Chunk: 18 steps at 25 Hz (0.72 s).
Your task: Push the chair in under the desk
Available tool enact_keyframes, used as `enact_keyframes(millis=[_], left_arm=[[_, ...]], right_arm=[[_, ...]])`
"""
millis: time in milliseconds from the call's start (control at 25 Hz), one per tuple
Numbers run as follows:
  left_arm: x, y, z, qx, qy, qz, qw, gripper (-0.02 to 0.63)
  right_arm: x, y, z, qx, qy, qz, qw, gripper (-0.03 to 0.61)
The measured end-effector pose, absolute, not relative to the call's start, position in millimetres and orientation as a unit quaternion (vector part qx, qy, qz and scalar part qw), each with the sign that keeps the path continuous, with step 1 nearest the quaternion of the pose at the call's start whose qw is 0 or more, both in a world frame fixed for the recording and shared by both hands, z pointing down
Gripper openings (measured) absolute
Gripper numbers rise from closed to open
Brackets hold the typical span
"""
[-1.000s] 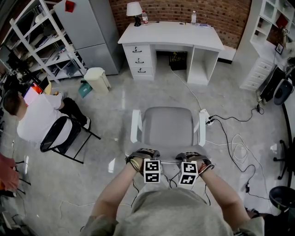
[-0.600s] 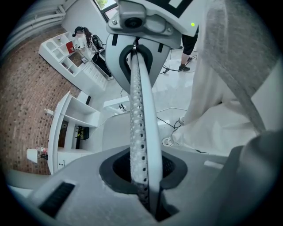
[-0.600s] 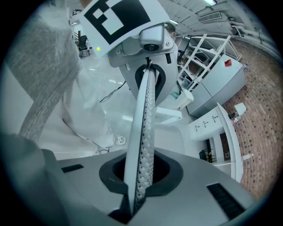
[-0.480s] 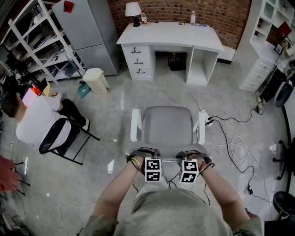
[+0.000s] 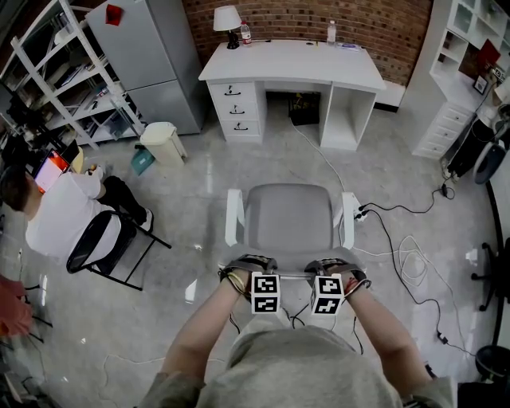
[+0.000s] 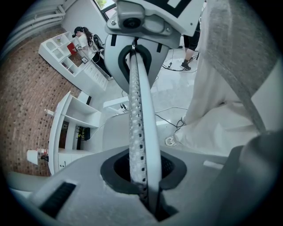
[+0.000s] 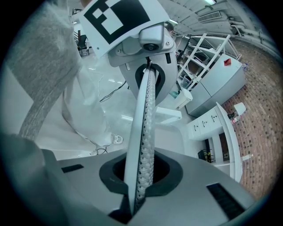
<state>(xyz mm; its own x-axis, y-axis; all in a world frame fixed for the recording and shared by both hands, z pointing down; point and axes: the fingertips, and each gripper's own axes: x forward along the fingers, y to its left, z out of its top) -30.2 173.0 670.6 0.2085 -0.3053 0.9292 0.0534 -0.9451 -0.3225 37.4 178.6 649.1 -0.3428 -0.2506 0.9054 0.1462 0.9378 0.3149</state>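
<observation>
Head view: a chair [image 5: 288, 217] with a grey seat and white armrests is seen from above on the glossy grey floor [image 5: 199, 183], its seat turned toward the surface [image 5: 295, 60].
Chair place: it is set well apart from the surface, roughly in line with the open kneehole [image 5: 307, 107], and is not yet pushed under.
Left tongs [image 6: 146, 194]: clamped on the thin top edge of the chair's back, which is seen running through the slit between the jaws. The jaws have just been closing on it.
Right tongs [image 7: 135, 194]: clamped on the same edge, near the left pair. The jaws have just been closing, with the edge between them.
Hands: the left hand [image 5: 243, 271] and the right hand [image 5: 339, 272] are held side by side at the near rim of the chair, with the marker cubes turned up toward the camera.
Surface: white, with drawers [image 5: 237, 103] on its left side. A lamp [image 5: 225, 17] and two bottles [image 5: 331, 30] are carried at its far edge, against a brick wall [image 5: 374, 20].
Left of the room: a grey cabinet [image 5: 147, 56], a white rack [image 5: 56, 80] and a pale bin [image 5: 162, 141] are seen. A person [image 5: 60, 215] is seated on a black folding seat [image 5: 103, 239], well apart from the chair.
Right of the room: cables [image 5: 398, 239] are looped over the floor and a power strip [image 5: 356, 209] lies near the chair's right armrest. White shelves [image 5: 462, 72] are set against the wall.
</observation>
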Motion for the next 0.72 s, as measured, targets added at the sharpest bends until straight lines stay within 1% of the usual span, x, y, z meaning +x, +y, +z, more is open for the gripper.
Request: enact_keyframes(millis=[720], left_arm=[[-40.6, 130.9, 669.1, -0.764, 0.076, -0.621, 0.157, 0.037]], right_arm=[[27.1, 137.6, 647.9, 0.04, -0.798, -0.168, 0.577, 0.02]])
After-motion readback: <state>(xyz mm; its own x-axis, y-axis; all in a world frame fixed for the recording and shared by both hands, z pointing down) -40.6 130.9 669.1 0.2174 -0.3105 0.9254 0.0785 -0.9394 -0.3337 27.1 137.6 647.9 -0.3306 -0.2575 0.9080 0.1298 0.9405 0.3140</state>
